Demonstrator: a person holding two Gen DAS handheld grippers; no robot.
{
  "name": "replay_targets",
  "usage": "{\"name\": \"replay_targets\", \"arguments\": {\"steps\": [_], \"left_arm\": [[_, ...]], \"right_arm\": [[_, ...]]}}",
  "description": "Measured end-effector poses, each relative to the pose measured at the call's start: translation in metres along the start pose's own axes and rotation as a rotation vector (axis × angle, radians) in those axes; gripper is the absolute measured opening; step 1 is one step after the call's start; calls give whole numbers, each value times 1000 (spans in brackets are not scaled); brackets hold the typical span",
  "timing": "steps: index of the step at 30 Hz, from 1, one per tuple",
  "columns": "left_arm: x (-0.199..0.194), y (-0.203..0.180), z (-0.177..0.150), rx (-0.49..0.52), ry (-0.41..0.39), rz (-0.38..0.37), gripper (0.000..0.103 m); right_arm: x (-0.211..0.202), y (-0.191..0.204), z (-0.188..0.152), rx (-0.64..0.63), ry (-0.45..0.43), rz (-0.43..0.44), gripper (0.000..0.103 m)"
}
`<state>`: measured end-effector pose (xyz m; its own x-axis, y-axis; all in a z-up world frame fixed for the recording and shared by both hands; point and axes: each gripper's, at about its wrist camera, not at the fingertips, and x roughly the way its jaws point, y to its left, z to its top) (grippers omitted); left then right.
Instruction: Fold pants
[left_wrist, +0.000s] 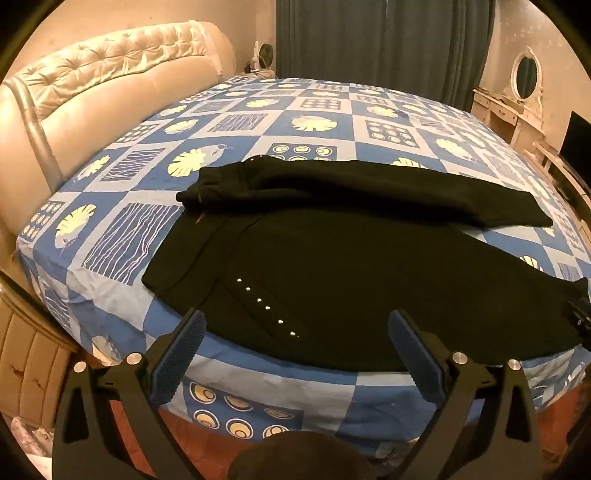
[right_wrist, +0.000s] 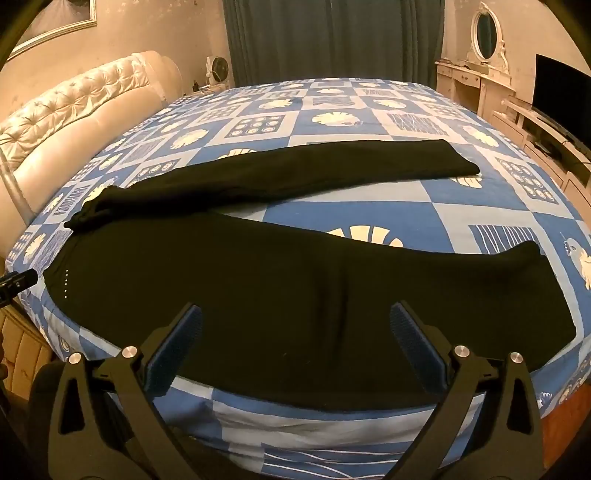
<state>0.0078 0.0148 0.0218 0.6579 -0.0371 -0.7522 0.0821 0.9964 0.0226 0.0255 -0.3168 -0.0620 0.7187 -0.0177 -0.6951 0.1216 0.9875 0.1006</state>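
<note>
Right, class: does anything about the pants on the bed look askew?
Yes. The black pants lie with legs splayed apart; the far leg angles away, showing blue patterned bedsheet between. The waist near the far leg is bunched.

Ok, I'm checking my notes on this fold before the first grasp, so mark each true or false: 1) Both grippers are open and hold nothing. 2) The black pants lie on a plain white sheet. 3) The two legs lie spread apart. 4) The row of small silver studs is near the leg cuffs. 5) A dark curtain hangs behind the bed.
1) True: the left gripper and right gripper are open, with no cloth between the fingers.
2) False: the black fabric pants lie on a blue patchwork sheet with cream leaf prints.
3) True: sheet shows between the legs.
4) False: the small silver studs sit near the waist end.
5) True: the dark green curtain hangs there.
</note>
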Motion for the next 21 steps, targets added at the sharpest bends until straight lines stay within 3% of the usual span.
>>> {"name": "replay_targets", "arguments": {"steps": [5,21], "left_arm": [[-1,-23,-9,-23,6,10,99],[-6,-20,-9,-35,-10,21,99]], "right_arm": [[2,-3,-1,15,3,3,101],[2,-5,-1,24,3,6,101]]}}
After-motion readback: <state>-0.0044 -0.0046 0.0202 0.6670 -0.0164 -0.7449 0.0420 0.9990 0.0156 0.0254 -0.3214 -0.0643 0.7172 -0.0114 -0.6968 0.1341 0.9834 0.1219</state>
